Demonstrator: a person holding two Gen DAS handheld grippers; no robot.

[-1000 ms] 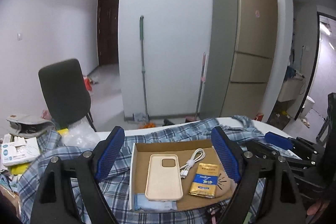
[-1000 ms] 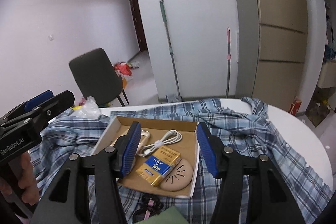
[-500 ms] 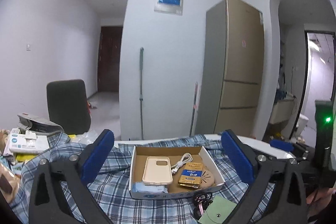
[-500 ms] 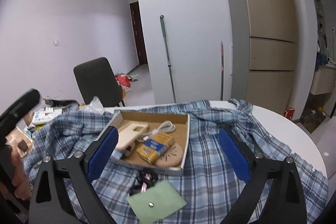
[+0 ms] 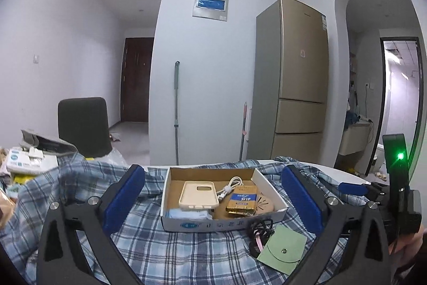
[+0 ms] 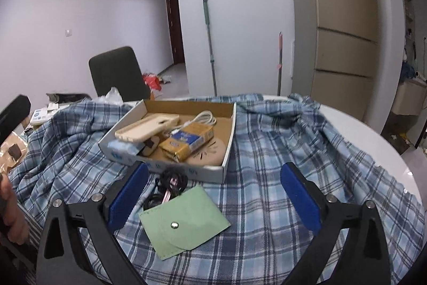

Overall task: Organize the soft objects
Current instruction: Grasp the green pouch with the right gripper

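A blue plaid shirt (image 5: 165, 253) (image 6: 293, 151) lies spread and rumpled over a white round table (image 6: 373, 140). On it rests an open cardboard box (image 5: 213, 225) (image 6: 229, 140) holding a beige phone case (image 5: 198, 194), a white cable (image 5: 232, 184), a gold and blue packet (image 5: 241, 200) and a round beige disc. In front of the box lie a green snap pouch (image 5: 284, 250) (image 6: 184, 221) and a tangle of black and pink cord (image 6: 170, 183). My left gripper (image 5: 212, 186) is open, short of the box. Above the pouch my right gripper (image 6: 213, 178) hangs open and empty.
A dark chair (image 6: 117, 74) stands behind the table at the left. Papers and packets (image 5: 29, 159) crowd the table's left side. Two mops (image 5: 176, 111) lean on the wall and a gold fridge (image 6: 344, 26) stands at the right. A hand (image 6: 10, 218) grips the left tool.
Both grippers have drawn back from the box and dropped lower, and their jaws have spread wider. The green pouch and cord tangle have come into view in front of the box.
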